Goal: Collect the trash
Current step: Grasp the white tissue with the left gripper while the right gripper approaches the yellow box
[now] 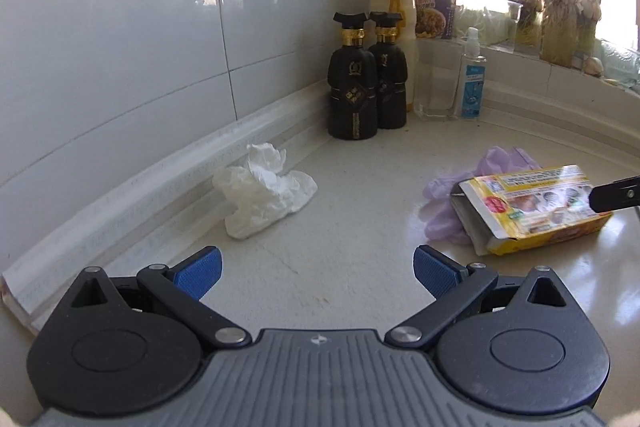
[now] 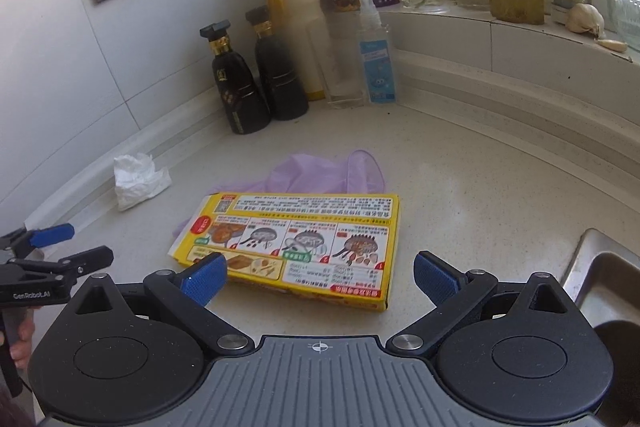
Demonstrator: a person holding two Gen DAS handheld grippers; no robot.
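While both grippers hover low over the worktop [image 2: 460, 163], neither has hold of anything: the left gripper [image 1: 318, 269] has its blue fingers [image 1: 200, 271] spread wide with only bare worktop between them, and the right gripper [image 2: 320, 277] is just as wide open. Three bits of trash lie loose here. In the left view a crumpled tissue [image 1: 264, 189] sits at about 11 o'clock from the left gripper, pushed up against the raised ledge at the foot of the wall, so it probably wants an approach from the open side. In the right view a flattened yellow box [image 2: 296, 239] lies dead ahead at 12 o'clock, its near edge between the right fingers [image 2: 438, 277]; the wide spread looks meant to span it, though its long side may be too broad, and a pinch on one end seems likelier. A lilac glove [image 2: 328, 173] lies partly under the box's far edge, so lifting the box first would free it. The bottles [image 2: 256, 83] stand in the corner at 11 o'clock, well apart from the trash and out of the way. A sink [image 2: 600, 279] shows at 3 o'clock. No bin is in view.
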